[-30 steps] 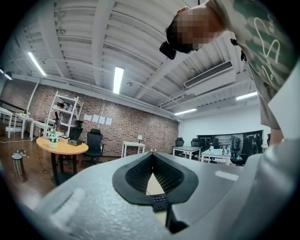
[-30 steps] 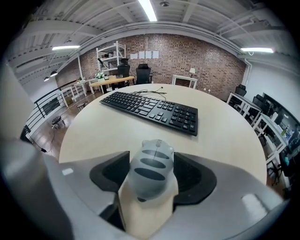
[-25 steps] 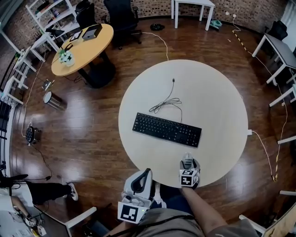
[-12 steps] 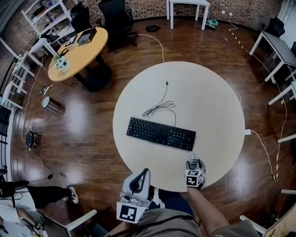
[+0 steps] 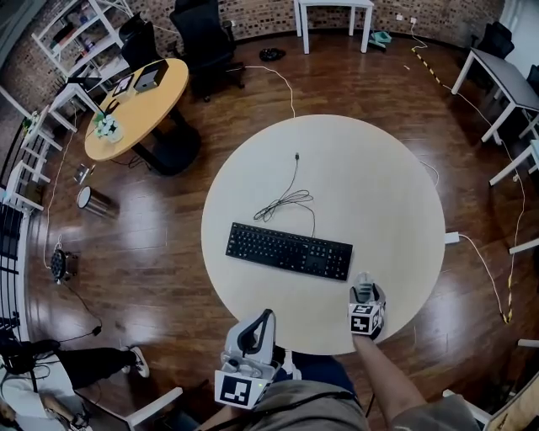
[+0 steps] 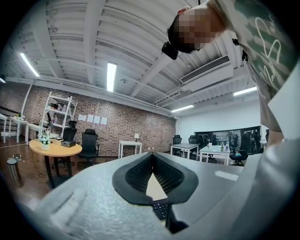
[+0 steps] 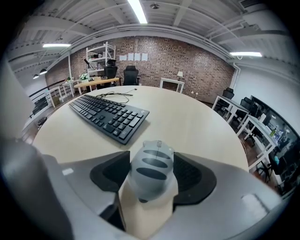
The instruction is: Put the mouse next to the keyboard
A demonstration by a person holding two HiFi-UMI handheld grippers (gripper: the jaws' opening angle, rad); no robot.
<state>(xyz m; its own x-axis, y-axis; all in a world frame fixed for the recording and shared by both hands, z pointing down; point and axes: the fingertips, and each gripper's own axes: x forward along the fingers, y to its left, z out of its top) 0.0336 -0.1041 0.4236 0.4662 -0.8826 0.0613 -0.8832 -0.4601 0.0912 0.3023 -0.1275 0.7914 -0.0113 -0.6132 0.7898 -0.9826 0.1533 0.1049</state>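
Observation:
A black keyboard [image 5: 289,250] lies on the round beige table [image 5: 379,194], with its cable [image 5: 286,198] coiled behind it. My right gripper [image 5: 365,296] is over the table's near edge, just right of and nearer than the keyboard's right end. It is shut on a grey mouse [image 7: 151,169], whose sides sit against the black pads [image 7: 194,176]. In the right gripper view the keyboard [image 7: 108,115] is ahead to the left. My left gripper [image 5: 257,330] hangs off the table's near edge, jaws shut and empty. Its own view shows the jaw tips meeting [image 6: 153,155].
A second round wooden table [image 5: 135,105] with small items stands at the far left, with black office chairs [image 5: 198,34] and white shelving [image 5: 72,42] around it. White desks [image 5: 333,17] line the brick wall. Cables run over the wooden floor.
My right gripper has carried the mouse to the right along the near edge, past the keyboard's right end. The head view has shifted. The left gripper has kept its place.

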